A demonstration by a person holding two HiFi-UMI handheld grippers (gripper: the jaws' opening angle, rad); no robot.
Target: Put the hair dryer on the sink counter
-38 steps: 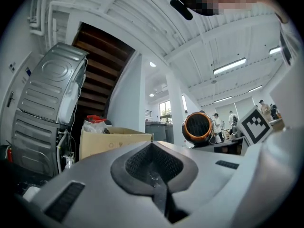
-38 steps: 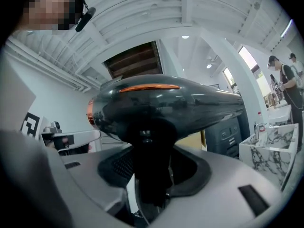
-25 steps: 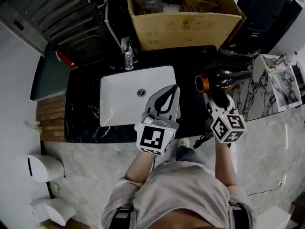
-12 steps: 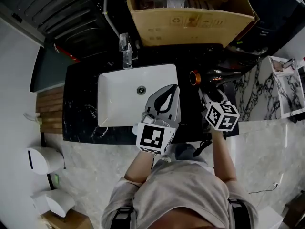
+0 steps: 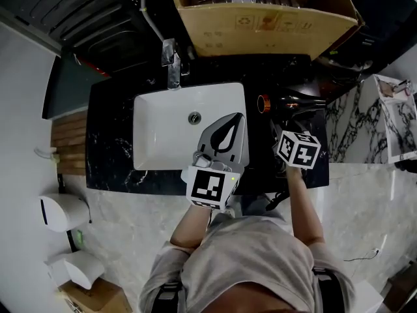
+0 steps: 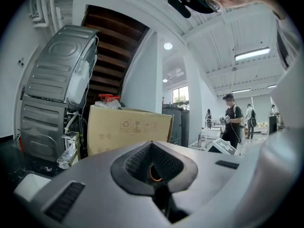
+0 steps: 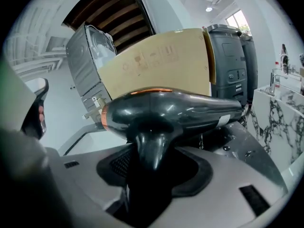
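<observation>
From overhead, the person is leaning over a black marble sink counter (image 5: 111, 158) with a white rectangular basin (image 5: 163, 132) set into it, a chrome faucet (image 5: 172, 64) behind it and a big brown cardboard box (image 5: 260, 25) at the back. The left gripper (image 5: 241, 116) is hovering over the basin's right edge. The right gripper (image 5: 285, 124) is reaching to the counter just right of the basin, where the glossy black hair dryer with a copper-orange nozzle ring (image 5: 293, 102) is lying crosswise, nozzle toward the basin; whether it is touching the stone I cannot tell. In the left gripper view, the left gripper (image 6: 152, 143) is showing its jaws clenched tip to tip with nothing between them, pointing at the cardboard box (image 6: 128, 129) and faucet (image 6: 66, 151). In the right gripper view, the right gripper (image 7: 152, 161) is grasping the hair dryer (image 7: 175, 110) by its handle, which is filling the gap between jaws that have just been easing apart; the barrel is lying level in front of the cardboard box (image 7: 156, 61).
</observation>
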